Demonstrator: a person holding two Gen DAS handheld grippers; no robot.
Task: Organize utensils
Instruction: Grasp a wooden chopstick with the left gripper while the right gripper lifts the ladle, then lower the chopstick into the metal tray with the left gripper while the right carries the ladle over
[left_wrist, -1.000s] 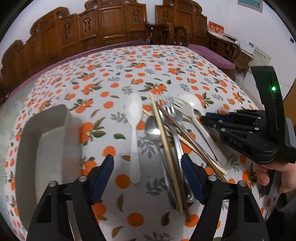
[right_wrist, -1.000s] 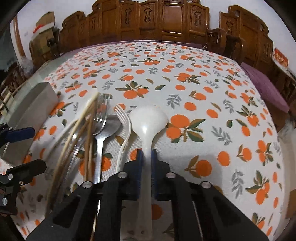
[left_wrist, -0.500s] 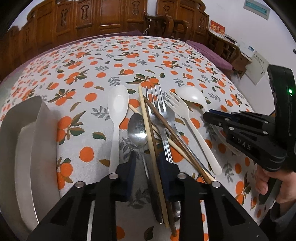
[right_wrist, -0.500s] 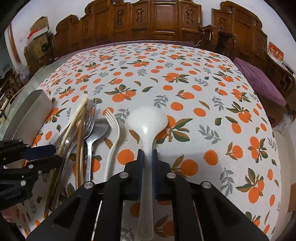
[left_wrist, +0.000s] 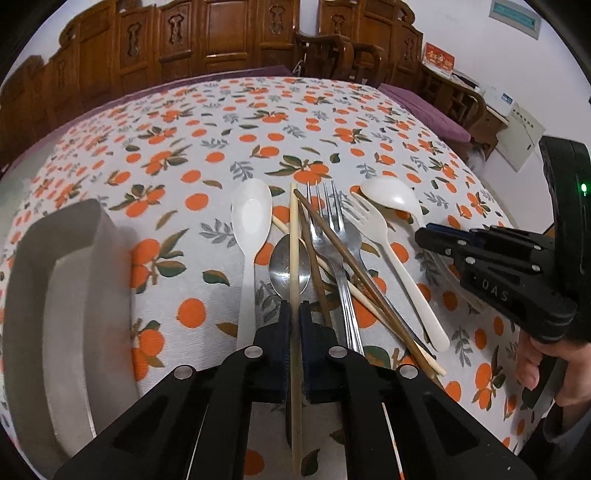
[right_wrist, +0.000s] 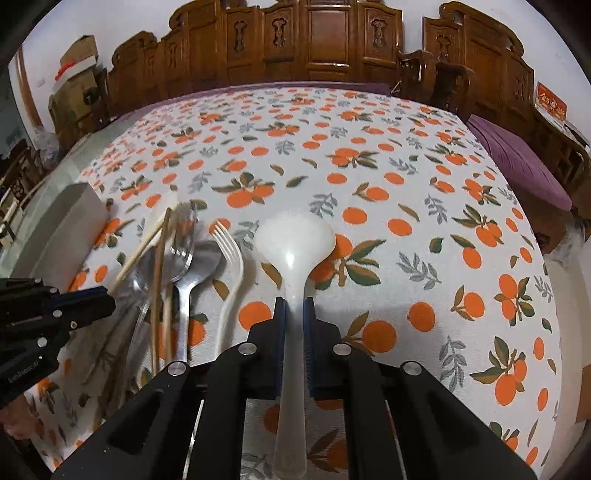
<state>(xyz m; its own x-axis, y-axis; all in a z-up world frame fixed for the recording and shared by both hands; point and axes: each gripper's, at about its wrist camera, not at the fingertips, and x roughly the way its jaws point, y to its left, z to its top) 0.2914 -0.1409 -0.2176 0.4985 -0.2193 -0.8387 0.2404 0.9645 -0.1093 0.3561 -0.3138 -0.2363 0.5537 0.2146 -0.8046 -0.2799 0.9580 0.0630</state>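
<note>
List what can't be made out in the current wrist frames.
- Left wrist: pale chopstick in the left claw; near end cut off by the frame edge.
- Left wrist: metal spoon handle hidden behind the claw.
- Right wrist: utensil pile motion-blurred.
- Right wrist: white tray interior faces away.

Glossy metal fork (left_wrist: 334, 236) and spoon (left_wrist: 289, 267), matt white plastic spoon (left_wrist: 250, 225), pale wooden chopstick (left_wrist: 294, 258), woven printed cloth tablecloth (left_wrist: 221, 155).
</note>
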